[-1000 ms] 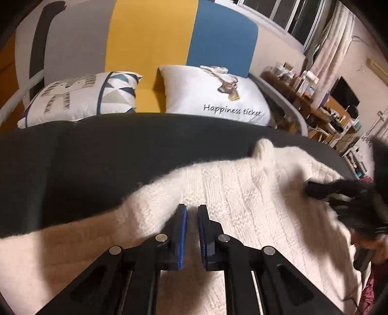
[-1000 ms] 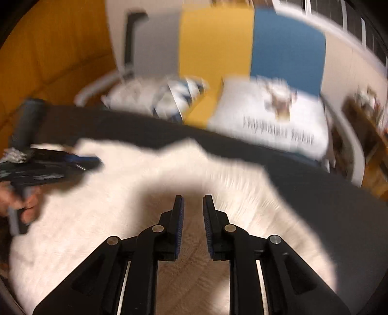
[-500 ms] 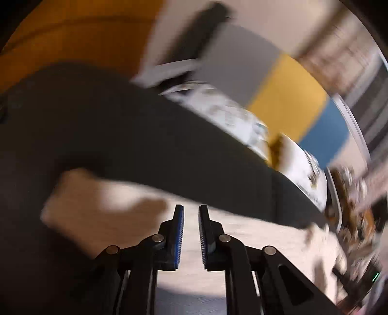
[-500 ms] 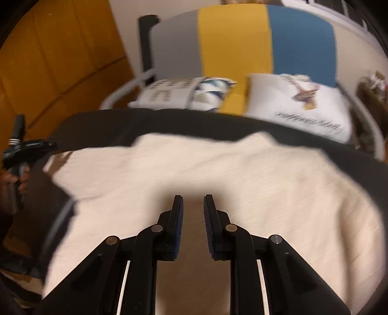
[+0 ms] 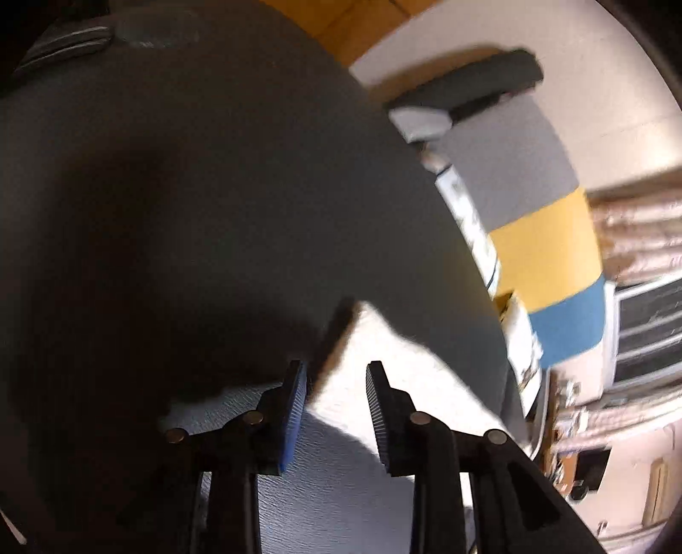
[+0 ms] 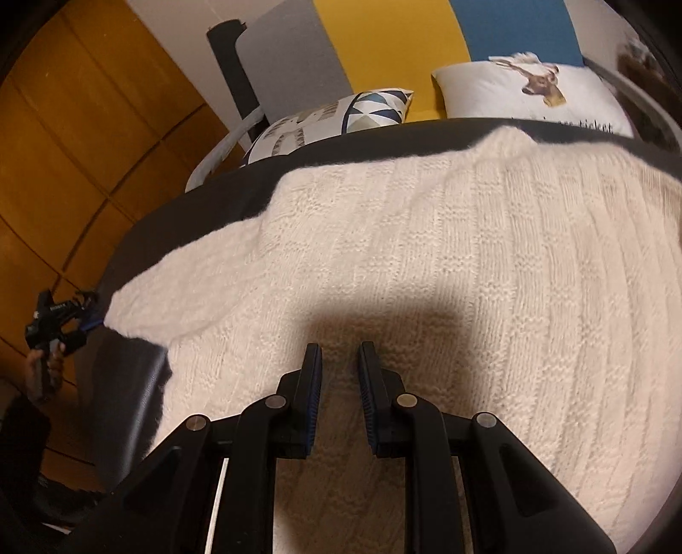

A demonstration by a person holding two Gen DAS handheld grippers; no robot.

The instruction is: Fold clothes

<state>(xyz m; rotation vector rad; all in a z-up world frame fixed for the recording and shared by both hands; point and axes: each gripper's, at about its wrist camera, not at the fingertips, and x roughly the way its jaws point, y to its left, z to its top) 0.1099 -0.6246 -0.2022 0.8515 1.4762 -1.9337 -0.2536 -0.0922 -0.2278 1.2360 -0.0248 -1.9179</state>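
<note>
A cream knitted sweater (image 6: 426, 255) lies spread flat on the dark grey bed (image 6: 179, 213). Its left sleeve runs out to the bed's left edge. My right gripper (image 6: 339, 362) hovers low over the sweater's body, its jaws a narrow gap apart with nothing between them. In the right wrist view, my left gripper (image 6: 81, 317) is at the sleeve's end, held by a hand (image 6: 42, 366). In the blurred, tilted left wrist view, the left gripper (image 5: 336, 383) stands open with the sleeve end (image 5: 375, 345) lying between and just beyond its fingers.
Two pillows lean at the head of the bed, a patterned one (image 6: 332, 119) and a white one with a deer print (image 6: 528, 98). Behind them is a grey, yellow and blue headboard (image 6: 383, 38). A wooden wall (image 6: 85, 149) runs along the left.
My left gripper swung left from the sweater's body out to the sleeve end and its jaws opened wider. The right gripper stayed over the body while its view steadied.
</note>
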